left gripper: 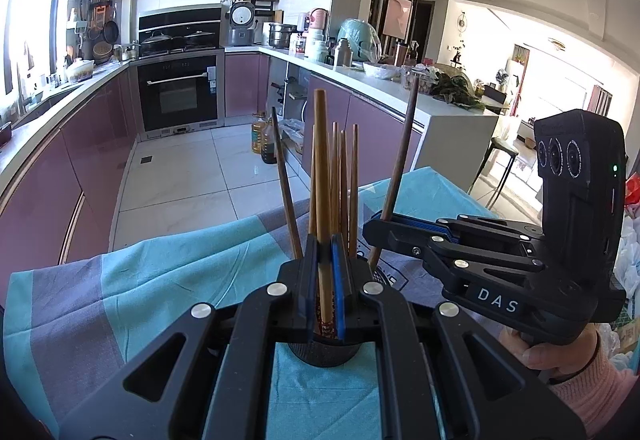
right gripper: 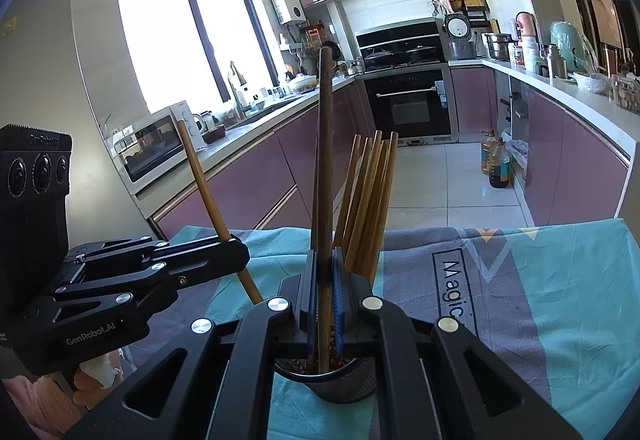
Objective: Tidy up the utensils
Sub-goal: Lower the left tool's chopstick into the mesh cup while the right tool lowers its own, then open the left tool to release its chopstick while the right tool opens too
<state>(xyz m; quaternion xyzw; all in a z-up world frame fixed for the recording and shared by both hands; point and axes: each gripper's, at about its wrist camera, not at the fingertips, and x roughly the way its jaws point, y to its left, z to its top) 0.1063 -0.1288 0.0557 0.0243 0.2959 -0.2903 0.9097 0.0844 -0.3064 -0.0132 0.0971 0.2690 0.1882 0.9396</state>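
Both grippers angle downward over a dark mesh holder (right gripper: 326,380) on a teal-and-grey cloth (left gripper: 160,280). The left gripper (left gripper: 325,292) is clamped on a light bamboo chopstick (left gripper: 322,180), the right gripper (right gripper: 325,304) on a dark chopstick (right gripper: 325,160) — each standing near upright, tip inside the holder. More light chopsticks (right gripper: 368,200) lean in the holder just beyond the jaws; cloth lies bare around it.

cloth (left gripper: 160,280): teal and grey blocks, white zigzag, black lettering
light chopsticks (right gripper: 372,200): pale tan
dark chopstick (right gripper: 325,160): deep brown
holder (right gripper: 344,380): black
cabinets (left gripper: 80,168): mauve
sleeve (left gripper: 596,388): pink
hand-held gripper pads (left gripper: 338,280): blue
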